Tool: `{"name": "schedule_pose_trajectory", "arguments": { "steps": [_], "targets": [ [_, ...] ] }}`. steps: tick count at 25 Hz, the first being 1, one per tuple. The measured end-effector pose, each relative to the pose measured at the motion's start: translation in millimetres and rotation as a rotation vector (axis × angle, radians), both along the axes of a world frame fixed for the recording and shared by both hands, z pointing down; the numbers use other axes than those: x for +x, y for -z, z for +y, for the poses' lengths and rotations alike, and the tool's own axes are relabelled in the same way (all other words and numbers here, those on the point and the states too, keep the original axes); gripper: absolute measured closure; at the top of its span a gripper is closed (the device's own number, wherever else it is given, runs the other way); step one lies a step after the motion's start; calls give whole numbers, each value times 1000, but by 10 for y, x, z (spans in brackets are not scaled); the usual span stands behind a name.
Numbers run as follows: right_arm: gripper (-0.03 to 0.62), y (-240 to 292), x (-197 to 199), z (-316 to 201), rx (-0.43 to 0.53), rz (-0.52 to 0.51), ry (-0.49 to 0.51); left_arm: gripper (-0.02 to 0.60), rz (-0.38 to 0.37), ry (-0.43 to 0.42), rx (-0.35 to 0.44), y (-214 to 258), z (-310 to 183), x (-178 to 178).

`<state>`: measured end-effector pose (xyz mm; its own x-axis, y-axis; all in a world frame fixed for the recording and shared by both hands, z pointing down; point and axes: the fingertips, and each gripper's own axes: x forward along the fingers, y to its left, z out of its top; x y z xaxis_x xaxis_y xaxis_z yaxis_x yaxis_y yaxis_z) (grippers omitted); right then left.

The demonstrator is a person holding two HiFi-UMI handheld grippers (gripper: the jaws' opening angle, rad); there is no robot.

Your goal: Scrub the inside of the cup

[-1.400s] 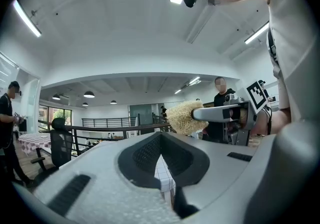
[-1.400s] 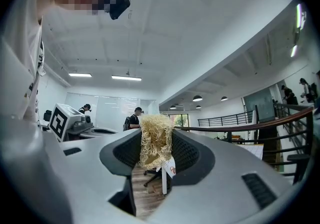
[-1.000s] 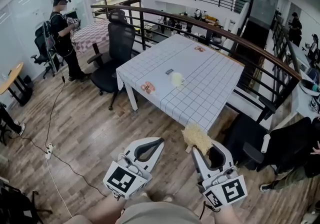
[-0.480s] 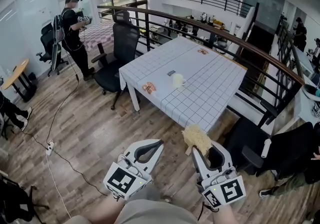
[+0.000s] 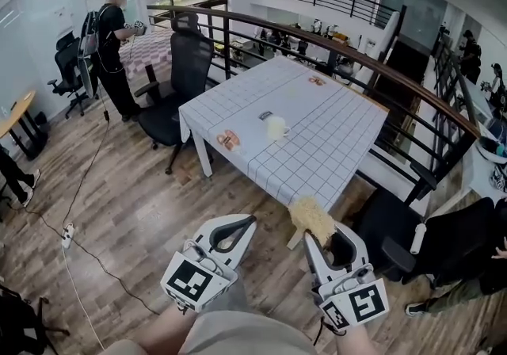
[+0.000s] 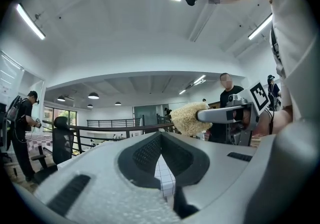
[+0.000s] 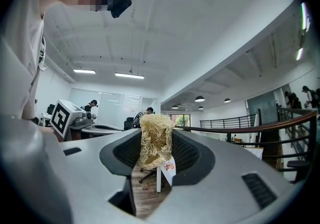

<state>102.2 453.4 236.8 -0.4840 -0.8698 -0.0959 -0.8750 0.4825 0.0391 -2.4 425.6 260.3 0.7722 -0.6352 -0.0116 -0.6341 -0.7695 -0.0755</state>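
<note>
The right gripper [image 5: 317, 233] stays clamped on the straw-yellow fibrous scrubber [image 5: 310, 216]; the left gripper [image 5: 238, 225] stays closed, empty. The cream cup [image 5: 276, 127], on the white gridded table [image 5: 337, 143] at twelve o'clock, remains well apart: scrubbing hasn't begun.

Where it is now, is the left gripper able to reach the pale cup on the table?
Probably not: the left gripper, shut, hangs over wooden floor, far short of the pale cup.
</note>
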Motion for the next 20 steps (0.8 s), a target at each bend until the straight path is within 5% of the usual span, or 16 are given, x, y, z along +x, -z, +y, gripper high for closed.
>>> {"name": "schedule_pose_trajectory", "arguments": {
  "steps": [20],
  "targets": [
    [425, -198, -84, -2143, -103, -6, -74, 569, -18, -104, -45, -161, -2229, 13]
  ]
}}
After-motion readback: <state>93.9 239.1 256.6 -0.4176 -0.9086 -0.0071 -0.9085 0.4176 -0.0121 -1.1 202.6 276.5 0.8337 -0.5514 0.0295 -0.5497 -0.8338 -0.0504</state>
